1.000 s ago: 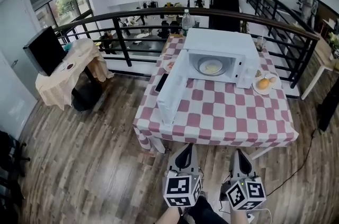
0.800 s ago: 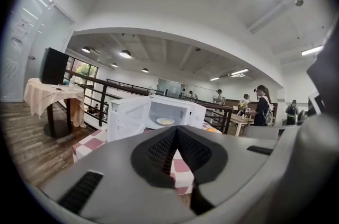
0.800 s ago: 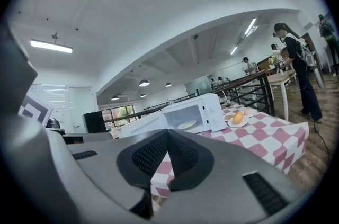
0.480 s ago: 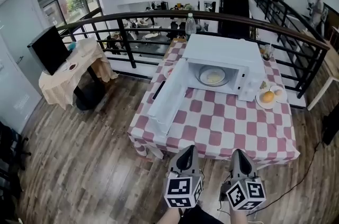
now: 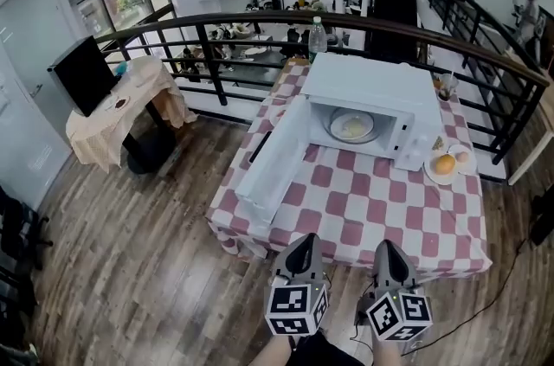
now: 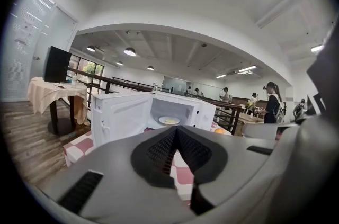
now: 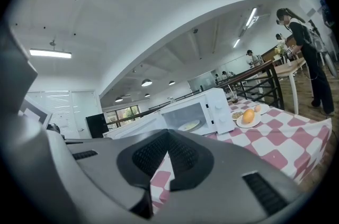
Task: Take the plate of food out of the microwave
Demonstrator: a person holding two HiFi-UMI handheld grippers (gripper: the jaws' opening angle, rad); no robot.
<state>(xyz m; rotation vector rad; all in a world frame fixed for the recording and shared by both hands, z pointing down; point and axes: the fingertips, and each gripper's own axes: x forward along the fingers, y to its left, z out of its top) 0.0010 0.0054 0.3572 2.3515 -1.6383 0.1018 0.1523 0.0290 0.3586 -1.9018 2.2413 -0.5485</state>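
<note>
In the head view, a table (image 5: 363, 208) with a red-and-white checked cloth stands on a wooden floor (image 5: 130, 269). A white microwave (image 5: 368, 87) sits at the table's far side, and its door (image 5: 277, 161) is swung wide open to the left. The plate of food (image 5: 352, 126) lies inside the open cavity, flat on the microwave's floor. Just right of the microwave, on the cloth, a second plate (image 5: 448, 167) holds an orange-coloured piece of food. A clear bottle (image 5: 318, 35) stands behind the microwave, close to a dark railing (image 5: 216, 25). Far left, a side table (image 5: 121, 109) with a pale cloth carries a black screen (image 5: 82, 76). The left gripper (image 5: 300, 252) and the right gripper (image 5: 391, 256) are side by side at the table's near edge, both pointing towards the microwave and well apart from it.

In the left gripper view, the left gripper (image 6: 176, 128) has its jaws closed tip to tip, with nothing between them. Beyond them the microwave (image 6: 204, 112) shows its open door (image 6: 119, 119) on the left and the plate of food (image 6: 169, 121) inside.

In the right gripper view, the right gripper (image 7: 168, 133) also has its jaws closed together and empty. The microwave (image 7: 220, 104) lies ahead, the plate of food (image 7: 189, 125) inside it, and the second plate (image 7: 248, 118) just to its right on the checked cloth.
</note>
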